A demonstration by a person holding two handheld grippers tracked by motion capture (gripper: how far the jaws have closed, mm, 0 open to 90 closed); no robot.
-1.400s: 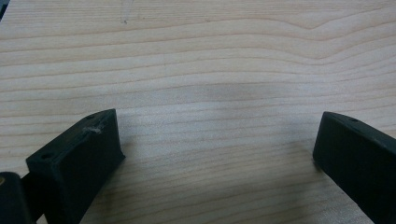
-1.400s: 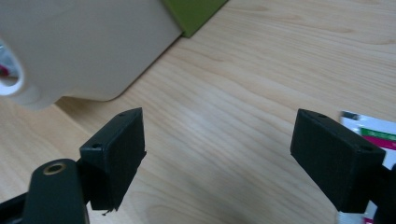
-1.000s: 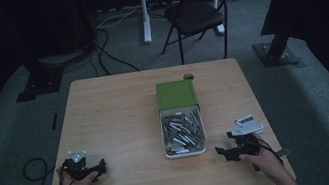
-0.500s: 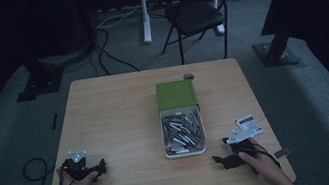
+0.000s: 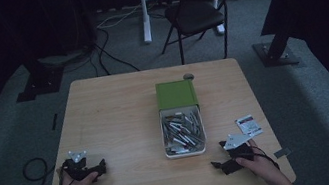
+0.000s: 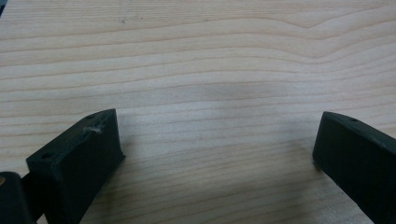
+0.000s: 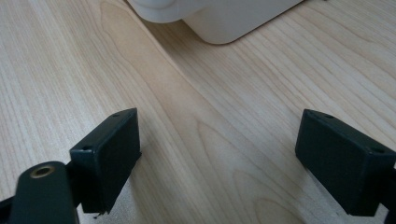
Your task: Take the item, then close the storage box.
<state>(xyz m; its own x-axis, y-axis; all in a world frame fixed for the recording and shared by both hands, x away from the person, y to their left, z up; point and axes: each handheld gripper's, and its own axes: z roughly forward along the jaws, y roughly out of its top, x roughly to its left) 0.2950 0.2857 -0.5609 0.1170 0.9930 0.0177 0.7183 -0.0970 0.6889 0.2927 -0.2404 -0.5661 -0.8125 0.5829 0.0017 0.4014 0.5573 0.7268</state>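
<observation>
A white tray (image 5: 166, 138) of several small metal parts lies mid-table, and a green box (image 5: 176, 94) stands against its far end. My left gripper (image 5: 99, 167) rests on the table near the front left, held by a hand, open with only bare wood between its jaws (image 6: 215, 154). My right gripper (image 5: 219, 164) lies at the front right, turned toward the left, open and holding nothing (image 7: 217, 154). The white tray's corner (image 7: 224, 21) appears at the top of the right gripper view.
A small white packet (image 5: 248, 126) lies on the table just beyond my right gripper. A small round grey object (image 5: 188, 76) sits behind the green box. Past the wooden table (image 5: 115, 116) stand a folding chair (image 5: 200, 13) and dark stand bases on the carpet.
My right gripper has slid toward the front edge and turned leftward, away from the white packet. The left gripper has stayed still.
</observation>
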